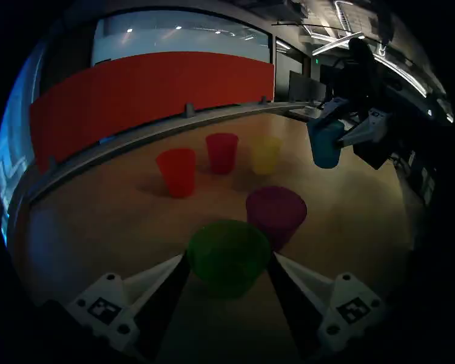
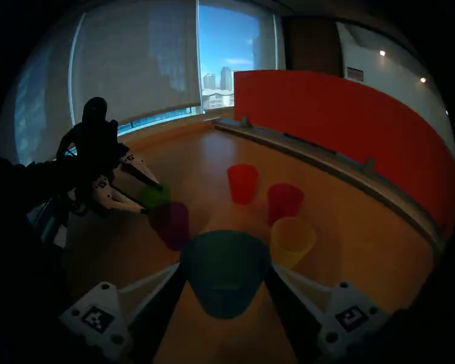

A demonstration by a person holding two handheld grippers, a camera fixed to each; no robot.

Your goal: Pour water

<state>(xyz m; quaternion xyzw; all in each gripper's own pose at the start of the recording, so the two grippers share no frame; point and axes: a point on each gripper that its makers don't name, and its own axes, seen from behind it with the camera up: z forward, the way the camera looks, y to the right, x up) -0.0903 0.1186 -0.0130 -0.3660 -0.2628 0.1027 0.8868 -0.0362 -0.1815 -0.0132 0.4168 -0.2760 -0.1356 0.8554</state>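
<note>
Your left gripper (image 1: 227, 262) is clamped on the green cup (image 1: 229, 273), one finger on each side, with the purple cup (image 1: 277, 212) just beyond. Your right gripper (image 2: 225, 268) grasps the teal cup (image 2: 224, 288) the same way. An orange cup (image 1: 177, 171), a red cup (image 1: 221, 153) and a yellow cup (image 1: 266, 154) stand farther off on the wooden table (image 1: 349, 218). The right gripper view adds a window (image 2: 233, 67).

Office: red desk partition (image 1: 148, 91) (skyline beyond window (image 2: 230, 54))

Green cup (image 1: 229, 258) upright, just beside purple cup (image 1: 276, 212); blue cup (image 2: 224, 273) upright, lifted clear of table (image 1: 349, 212) (contents indiscernible).
</note>
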